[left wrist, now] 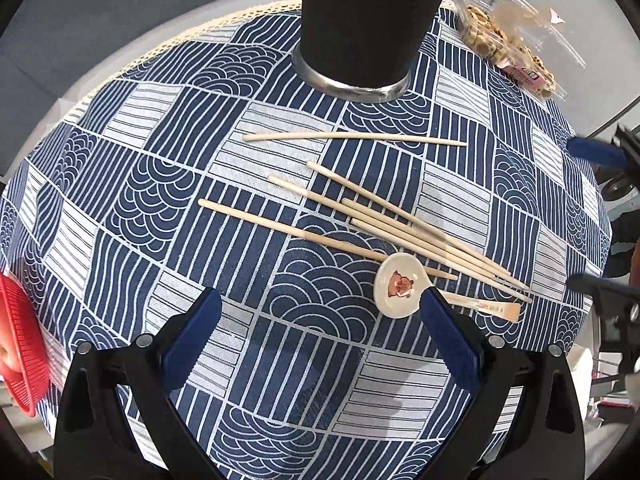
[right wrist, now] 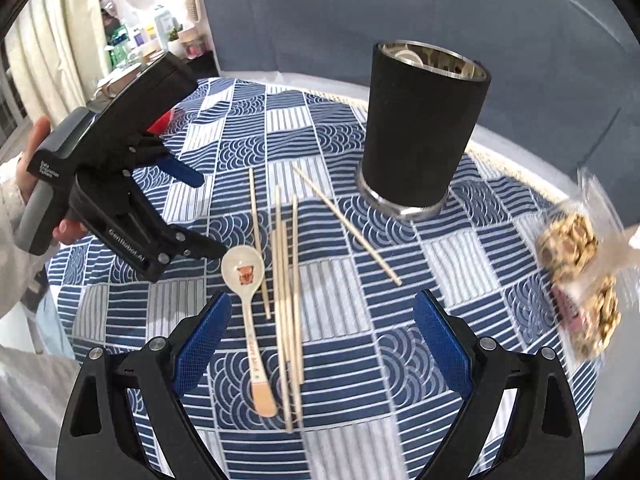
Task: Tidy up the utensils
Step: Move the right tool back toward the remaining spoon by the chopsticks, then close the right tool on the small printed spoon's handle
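Both tongs agape — 6 chopsticks (right wrist: 286, 304) loose

Patterned tablecloth (left wrist: 160, 184), chopsticks (left wrist: 416, 232), spoon (right wrist: 244, 272), black cup (right wrist: 420, 132), snack pack (left wrist: 508, 36)

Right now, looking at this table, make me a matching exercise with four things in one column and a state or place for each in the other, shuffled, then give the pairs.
Things:
1. spoon
2. black cup
3. snack pack
4. lone chopstick

Descriptions:
A. stands upright, metal rim at top and base
B. clear wrapper at the table's edge
C. lies apart from the other chopsticks, nearest the cup
D. lies flat, bowl up, a little picture inside

Pairs: 1-D, 2-A, 3-B, 4-C
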{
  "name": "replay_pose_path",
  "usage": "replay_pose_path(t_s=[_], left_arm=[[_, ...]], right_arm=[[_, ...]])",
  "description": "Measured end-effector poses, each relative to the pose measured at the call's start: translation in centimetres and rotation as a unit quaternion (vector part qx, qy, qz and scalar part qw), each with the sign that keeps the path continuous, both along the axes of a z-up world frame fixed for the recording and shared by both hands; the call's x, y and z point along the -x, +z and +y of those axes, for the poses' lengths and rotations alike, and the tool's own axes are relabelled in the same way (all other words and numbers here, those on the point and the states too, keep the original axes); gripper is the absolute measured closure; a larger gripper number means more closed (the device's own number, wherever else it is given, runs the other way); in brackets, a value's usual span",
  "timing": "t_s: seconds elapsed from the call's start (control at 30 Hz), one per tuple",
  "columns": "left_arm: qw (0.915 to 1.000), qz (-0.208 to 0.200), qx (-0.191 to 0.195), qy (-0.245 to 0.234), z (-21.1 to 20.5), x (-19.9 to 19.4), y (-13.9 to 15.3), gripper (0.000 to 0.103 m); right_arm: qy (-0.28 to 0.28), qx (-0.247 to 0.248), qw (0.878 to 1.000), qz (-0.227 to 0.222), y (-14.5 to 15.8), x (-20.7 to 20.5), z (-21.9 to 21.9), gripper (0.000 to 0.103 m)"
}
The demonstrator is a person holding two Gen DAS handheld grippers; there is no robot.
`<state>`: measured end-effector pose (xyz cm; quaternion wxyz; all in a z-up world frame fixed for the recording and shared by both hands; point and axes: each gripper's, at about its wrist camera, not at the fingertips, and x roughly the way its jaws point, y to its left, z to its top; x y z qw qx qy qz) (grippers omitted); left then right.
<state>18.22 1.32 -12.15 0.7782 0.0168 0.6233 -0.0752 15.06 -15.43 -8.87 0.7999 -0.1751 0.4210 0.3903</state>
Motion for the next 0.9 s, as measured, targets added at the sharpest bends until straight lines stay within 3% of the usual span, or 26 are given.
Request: replay_pose_path(t_s=[0.33, 0.57, 0.73, 0.77, 0.8, 0.83, 0.9], left_arm=[[0.9989, 0.007, 0.006, -0.046, -0.2, -0.3, -1.0, 0.006], [0.9965, 0.037, 0.035, -0.066, -0.8, -0.9, -2.0, 0.007], [0.9946, 0.038, 0.031, -0.091, -2.0, -1.0, -2.3, 0.036], [0.9938, 0.029, 0.026, -0.104, -2.4, -0.9, -2.1, 0.061], [0.9922, 0.032, 0.038, -0.114, -2.6, -0.9, -2.1, 0.093], [0.991, 0.039, 0.051, -0.117, -2.7, -0.9, -2.1, 0.093], [0.9903, 0.036, 0.04, -0.128, -3.0, -0.6, -2.1, 0.094]], right_arm=[[-0.037, 0.012, 0.999, 0.023, -2.9, 2.2, 1.1, 0.015], [-0.049, 0.022, 0.998, 0.037, -4.2, 2.8, 1.9, 0.015], [-0.041, 0.037, 0.998, 0.042, -4.8, 3.2, 2.6, 0.015], [-0.04, 0.04, 0.998, 0.043, -4.9, 3.2, 2.7, 0.015], [-0.039, 0.041, 0.997, 0.043, -5.0, 3.2, 2.8, 0.015], [-0.038, 0.042, 0.997, 0.044, -5.1, 3.3, 3.0, 0.015], [-0.035, 0.041, 0.997, 0.047, -5.2, 3.3, 3.2, 0.015]])
